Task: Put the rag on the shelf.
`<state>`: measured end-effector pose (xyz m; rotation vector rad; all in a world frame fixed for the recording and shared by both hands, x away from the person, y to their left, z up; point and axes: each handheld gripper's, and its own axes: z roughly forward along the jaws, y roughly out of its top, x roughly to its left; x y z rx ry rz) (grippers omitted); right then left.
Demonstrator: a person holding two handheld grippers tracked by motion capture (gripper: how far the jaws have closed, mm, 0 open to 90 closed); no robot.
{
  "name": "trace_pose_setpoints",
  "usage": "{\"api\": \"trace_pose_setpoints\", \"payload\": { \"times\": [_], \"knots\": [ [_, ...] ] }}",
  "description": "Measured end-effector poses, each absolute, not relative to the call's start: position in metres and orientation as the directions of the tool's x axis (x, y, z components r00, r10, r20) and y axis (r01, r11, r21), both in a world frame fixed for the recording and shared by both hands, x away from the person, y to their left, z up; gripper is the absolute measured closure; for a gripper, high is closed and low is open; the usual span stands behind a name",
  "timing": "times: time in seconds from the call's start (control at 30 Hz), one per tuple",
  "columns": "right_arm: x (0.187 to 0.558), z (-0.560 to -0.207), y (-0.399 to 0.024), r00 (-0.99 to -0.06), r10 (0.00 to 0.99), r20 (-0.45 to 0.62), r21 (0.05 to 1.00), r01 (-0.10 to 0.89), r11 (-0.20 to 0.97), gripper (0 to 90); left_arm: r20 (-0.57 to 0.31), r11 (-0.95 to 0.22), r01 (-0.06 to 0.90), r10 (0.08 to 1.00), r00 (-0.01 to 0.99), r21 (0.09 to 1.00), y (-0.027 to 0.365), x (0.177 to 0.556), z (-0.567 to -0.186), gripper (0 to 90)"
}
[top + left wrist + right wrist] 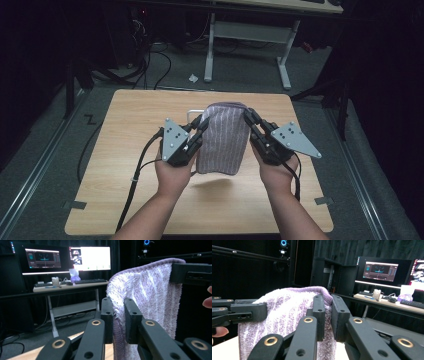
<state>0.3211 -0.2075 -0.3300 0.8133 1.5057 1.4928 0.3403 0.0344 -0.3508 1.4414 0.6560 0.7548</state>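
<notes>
A pale wooden worktop (125,150) with rounded corners stood on grey carpeted floor (45,165) in a dark room. Above its middle hung a purple striped towel (224,137), held up by its two top corners, its lower edge clear of the wood and casting a faint shadow there. The left tongs (201,123) were closed on the towel's left upper edge; in the left gripper view the two black jaws pinched the fluffy cloth (147,290) between them. The right tongs (248,117) were closed likewise on the right upper corner, the cloth (284,305) draping down between the jaws in the right gripper view. Each hand (172,175) gripped its tool from below, forearms entering from the near edge. Beyond the worktop stood a white-legged desk (285,55), with black cables (150,65) trailing over the floor. The gripper views showed lit monitors (90,258) and a keyboard (90,281) on that desk.
</notes>
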Motion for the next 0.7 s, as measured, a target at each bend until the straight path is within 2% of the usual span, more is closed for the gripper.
{"api": "trace_pose_setpoints", "payload": {
  "times": [0.37, 0.7],
  "knots": [
    [0.338, -0.318, -0.21, -0.424, 0.9, -0.1, 0.993, -0.106, 0.061, 83.2, 0.058, -0.027, -0.059, 0.782, 0.62, 0.998, 0.031, 0.355, -0.343, 80.1],
    [0.367, -0.305, -0.211, -0.408, 0.91, -0.08, 0.995, -0.087, 0.049, 83.3, 0.088, -0.068, -0.056, 0.789, 0.608, 0.996, 0.026, 0.389, -0.329, 80.1]
  ]
}}
